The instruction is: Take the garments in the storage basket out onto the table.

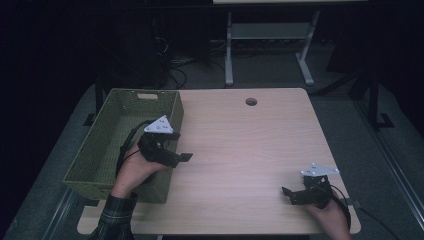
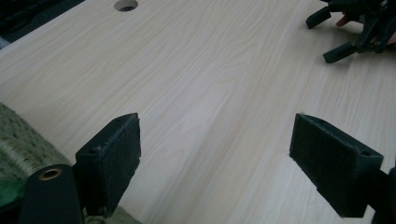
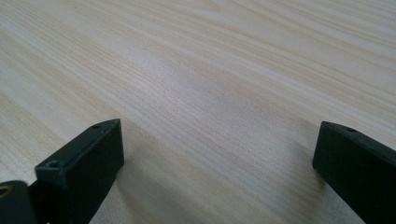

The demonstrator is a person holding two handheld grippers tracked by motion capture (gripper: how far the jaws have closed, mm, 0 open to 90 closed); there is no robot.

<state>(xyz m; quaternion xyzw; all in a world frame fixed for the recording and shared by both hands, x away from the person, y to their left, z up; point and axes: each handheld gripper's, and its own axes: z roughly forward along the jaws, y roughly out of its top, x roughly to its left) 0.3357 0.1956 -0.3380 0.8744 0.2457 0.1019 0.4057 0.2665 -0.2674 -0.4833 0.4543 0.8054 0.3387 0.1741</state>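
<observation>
Left tongs [image 1: 182,150] held just past the right wall of the green woven basket [image 1: 105,145], over the desk [image 1: 240,145], jaws pointing away from the basket toward the desk's middle. Jaws spread wide apart in the left gripper view [image 2: 215,154], nothing between them but bare pale wood. Grey three-cornered plate on top, black cable trailing back over the basket's inside. Left hand [image 1: 135,170] wrapped round the grip, plaid sleeve [image 1: 115,220] below it, just in front of the basket's near wall.

Basket standing at the desk's left edge, partly overhanging it, a strip of its woven rim at the lower left in the left gripper view [image 2: 18,144].

Right tongs [image 1: 289,194] well apart from the basket, low over the desk near the front right corner, pointing back toward the basket. Jaws likewise far apart in the right gripper view [image 3: 217,163], gripping nothing, wood grain between them. Same tongs seen far off from the left gripper view [image 2: 329,35], spread open.

Round cable hole [image 1: 251,102] in the desk, beyond the basket's far right corner, toward the back edge.
</observation>
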